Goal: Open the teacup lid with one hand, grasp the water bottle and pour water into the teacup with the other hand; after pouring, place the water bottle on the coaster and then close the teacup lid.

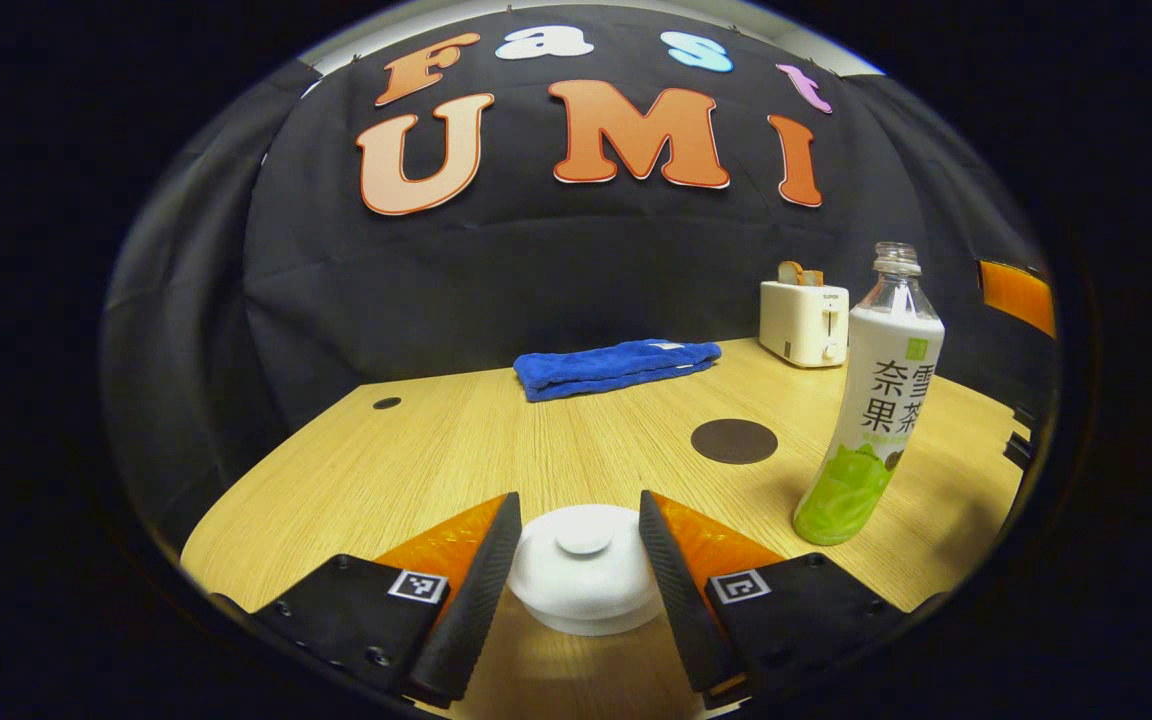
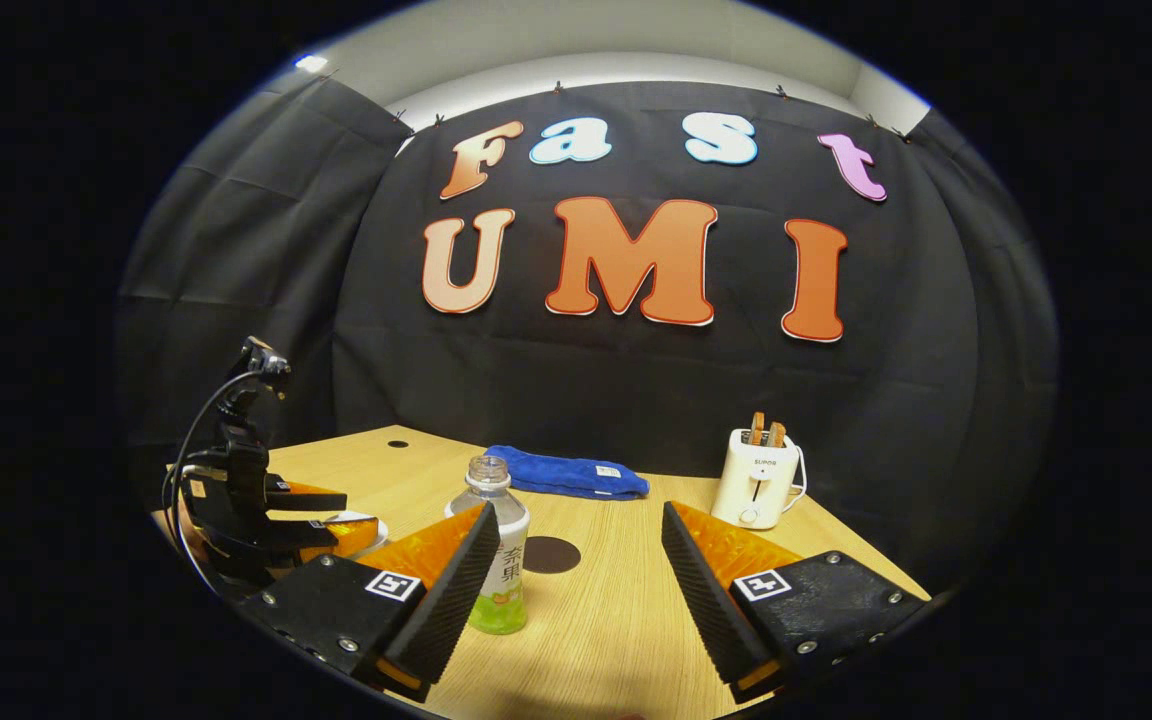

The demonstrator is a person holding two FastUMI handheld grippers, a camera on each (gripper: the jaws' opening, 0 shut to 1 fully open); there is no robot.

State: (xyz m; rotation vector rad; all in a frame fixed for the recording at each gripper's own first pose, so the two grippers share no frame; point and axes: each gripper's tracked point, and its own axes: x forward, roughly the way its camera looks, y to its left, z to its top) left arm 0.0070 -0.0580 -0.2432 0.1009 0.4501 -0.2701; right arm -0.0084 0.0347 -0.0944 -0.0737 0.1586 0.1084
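The white teacup lid (image 1: 584,565), with a round knob on top, sits between my left gripper (image 1: 580,497)'s fingers, which press on its two sides. I cannot make out the cup under it. An uncapped bottle (image 1: 871,420) with a white and green label stands upright to the right of it. A dark round coaster (image 1: 733,441) lies bare on the table behind them. In the right gripper view my right gripper (image 2: 580,520) is open with nothing in it. The bottle (image 2: 496,570) stands just beyond its left finger, the coaster (image 2: 550,554) lies behind the bottle, and the left gripper (image 2: 351,520) is low at the far left.
A folded blue towel (image 1: 616,367) lies at the back of the wooden table (image 1: 536,450). A cream toaster (image 1: 804,320) holding toast stands at the back right. A small hole (image 1: 387,403) marks the table's back left corner.
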